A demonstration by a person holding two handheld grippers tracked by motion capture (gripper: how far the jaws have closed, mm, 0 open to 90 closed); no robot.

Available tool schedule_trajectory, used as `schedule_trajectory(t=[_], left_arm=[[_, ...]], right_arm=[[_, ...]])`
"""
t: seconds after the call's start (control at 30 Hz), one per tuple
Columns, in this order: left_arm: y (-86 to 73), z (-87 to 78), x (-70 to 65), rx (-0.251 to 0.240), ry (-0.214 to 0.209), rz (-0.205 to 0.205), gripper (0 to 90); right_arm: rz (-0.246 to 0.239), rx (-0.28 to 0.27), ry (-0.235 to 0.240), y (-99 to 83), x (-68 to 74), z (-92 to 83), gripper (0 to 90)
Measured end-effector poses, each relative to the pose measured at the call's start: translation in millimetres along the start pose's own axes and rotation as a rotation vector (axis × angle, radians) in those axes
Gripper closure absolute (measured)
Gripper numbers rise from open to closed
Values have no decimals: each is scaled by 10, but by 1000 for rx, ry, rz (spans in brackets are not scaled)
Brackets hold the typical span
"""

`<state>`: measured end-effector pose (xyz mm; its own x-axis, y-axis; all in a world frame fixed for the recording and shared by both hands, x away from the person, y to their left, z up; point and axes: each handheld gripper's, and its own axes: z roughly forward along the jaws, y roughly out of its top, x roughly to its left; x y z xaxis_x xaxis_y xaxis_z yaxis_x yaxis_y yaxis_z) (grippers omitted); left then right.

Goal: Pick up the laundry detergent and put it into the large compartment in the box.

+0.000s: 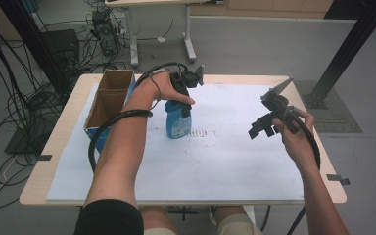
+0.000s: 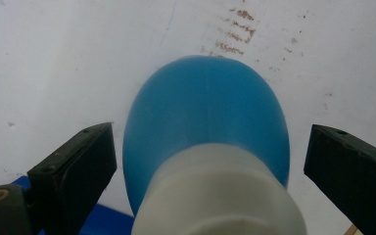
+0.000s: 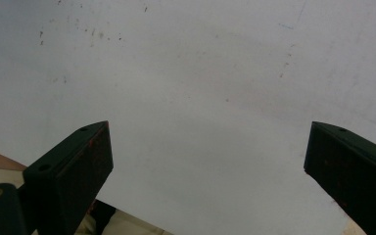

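The blue bottle stood upright on the white sheet covering the bench, toward the left of centre, just right of the open cardboard box. Its long axis ran vertical, white cap uppermost. The left gripper was positioned directly above it, pointing down. In the left gripper view the bottle lay between the two fingers, which stood wide apart with a clear gap to the bottle on each side; no contact was evident. The cap sat close beneath the camera, so the fingers appeared to straddle the neck and shoulder region.

The right gripper was held well apart to the right, above bare sheet, its fingers likewise spread wide and carrying nothing.

Assessment: the left gripper was plainly the nearer and already aligned along the bottle's axis. A grasp would appear to need only closure, perhaps after a slight further descent.
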<state>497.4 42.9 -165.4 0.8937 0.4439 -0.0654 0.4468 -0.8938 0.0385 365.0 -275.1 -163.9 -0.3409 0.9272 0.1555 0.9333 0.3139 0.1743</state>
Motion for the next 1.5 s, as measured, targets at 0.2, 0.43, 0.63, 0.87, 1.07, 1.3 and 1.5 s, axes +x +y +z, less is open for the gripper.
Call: schedule_trajectory(t=[0.2, 0.43, 0.63, 0.87, 1.07, 1.3, 1.5], left_arm=[[-8, -16, 2, -2, 0, -4, 58], [-16, -20, 7, -3, -1, -1, 58], [-18, -22, 4, 0, 0, -3, 58], [-14, -36, -2, -4, 0, 0, 58], [-24, -36, 0, -3, 1, -1, 58], [-41, -35, -4, -9, 2, -6, 58], [-18, -47, -7, -7, 2, -3, 58]], right_arm=[[-2, -1, -1, 1, 1, 5, 42], [0, 3, 0, 10, 2, 17, 42], [-3, 2, 0, 5, 1, 12, 42], [-3, 3, 0, 8, 17, 11, 42], [-7, -2, -3, 3, 28, 2, 41], [-9, -3, -5, 5, 42, -9, 42], [-9, -1, -5, 8, 40, -6, 42]])
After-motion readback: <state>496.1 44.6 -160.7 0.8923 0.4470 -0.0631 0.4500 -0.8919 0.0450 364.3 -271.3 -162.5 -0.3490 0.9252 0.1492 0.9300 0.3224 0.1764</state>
